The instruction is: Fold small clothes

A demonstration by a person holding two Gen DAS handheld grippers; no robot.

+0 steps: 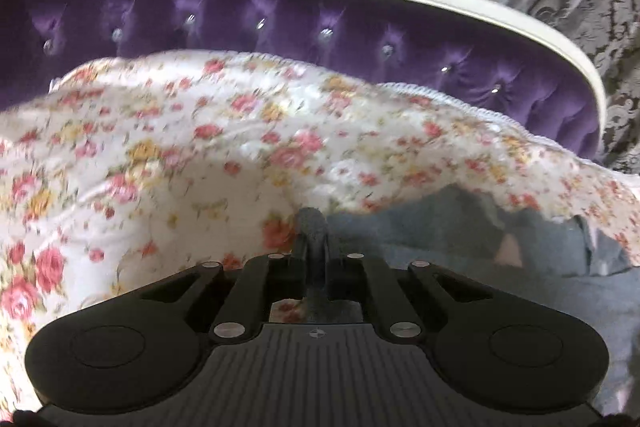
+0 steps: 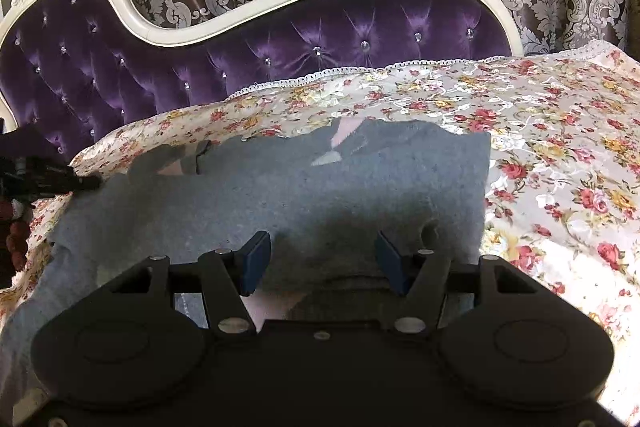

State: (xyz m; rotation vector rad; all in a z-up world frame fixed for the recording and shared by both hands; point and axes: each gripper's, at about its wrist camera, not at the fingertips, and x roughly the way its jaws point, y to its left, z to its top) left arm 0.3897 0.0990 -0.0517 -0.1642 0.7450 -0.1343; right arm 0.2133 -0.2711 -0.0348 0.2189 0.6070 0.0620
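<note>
We can read no words, labels, brands or numbers in either view; neither on the cloth ahead of the tongs nor on the furniture beyond them.

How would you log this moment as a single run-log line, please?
left tongs: shut at grey garment edge | right tongs: open above garment | surface: floral cover | fold: not yet made

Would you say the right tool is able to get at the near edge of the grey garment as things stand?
Probably yes: the right tool is open over the grey garment, which lies flat on the floral cover with nothing between.
</note>
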